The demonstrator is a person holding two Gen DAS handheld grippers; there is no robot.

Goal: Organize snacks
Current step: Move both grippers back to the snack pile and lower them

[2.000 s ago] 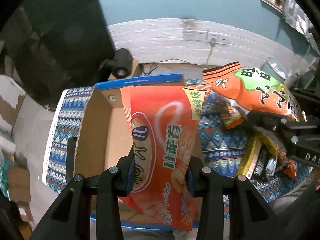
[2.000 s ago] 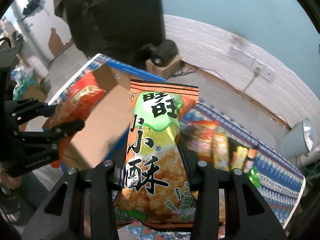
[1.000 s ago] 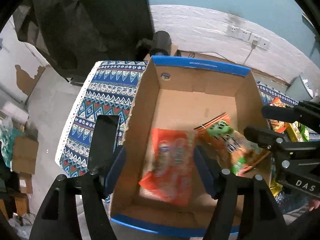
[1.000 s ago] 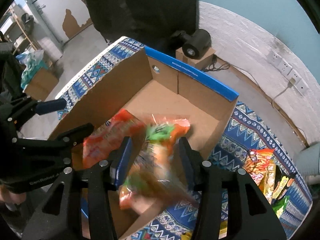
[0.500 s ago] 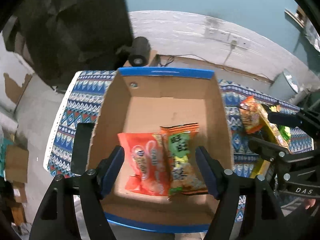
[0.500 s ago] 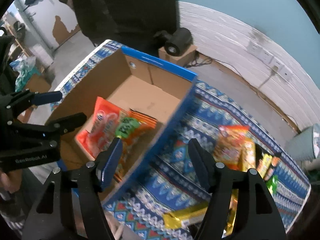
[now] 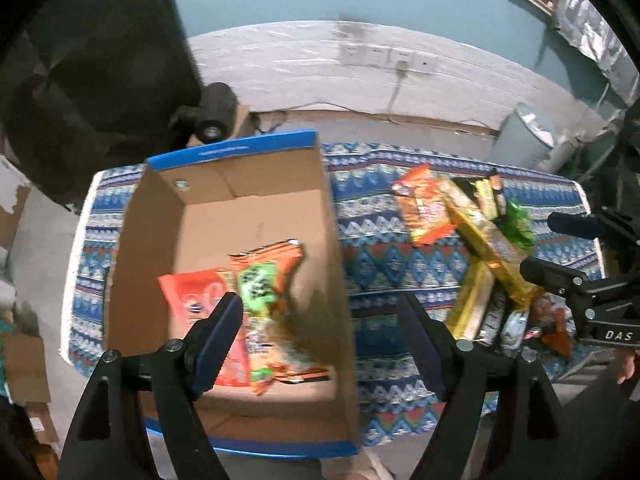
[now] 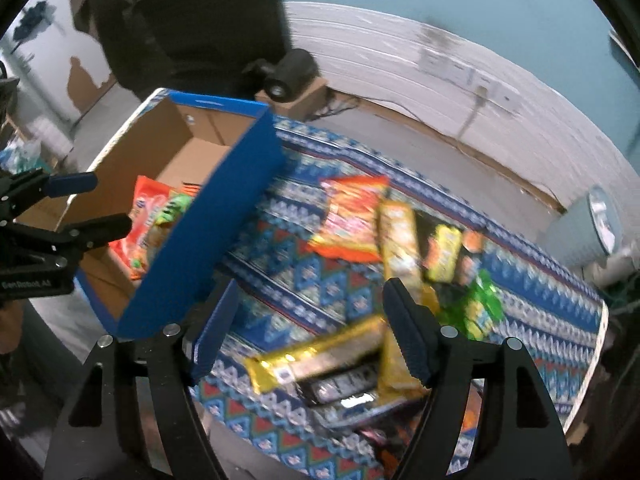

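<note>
Both tilted steeply downward, left gripper (image 7: 320, 328) and right gripper (image 8: 312, 312) side by side, each with black arms and blue-padded fingers (image 7: 218, 336) spread wide. Jaws opening on both, nothing pinched between either pair. Right one peeking into the left wrist view at the right edge, plus a bit of a hand (image 7: 626, 366) just below it.

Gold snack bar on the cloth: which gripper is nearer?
Right. The right gripper hangs over the gold snack bar, jaws opening, empty; the left gripper is off beside it, by the cardboard box.
</note>
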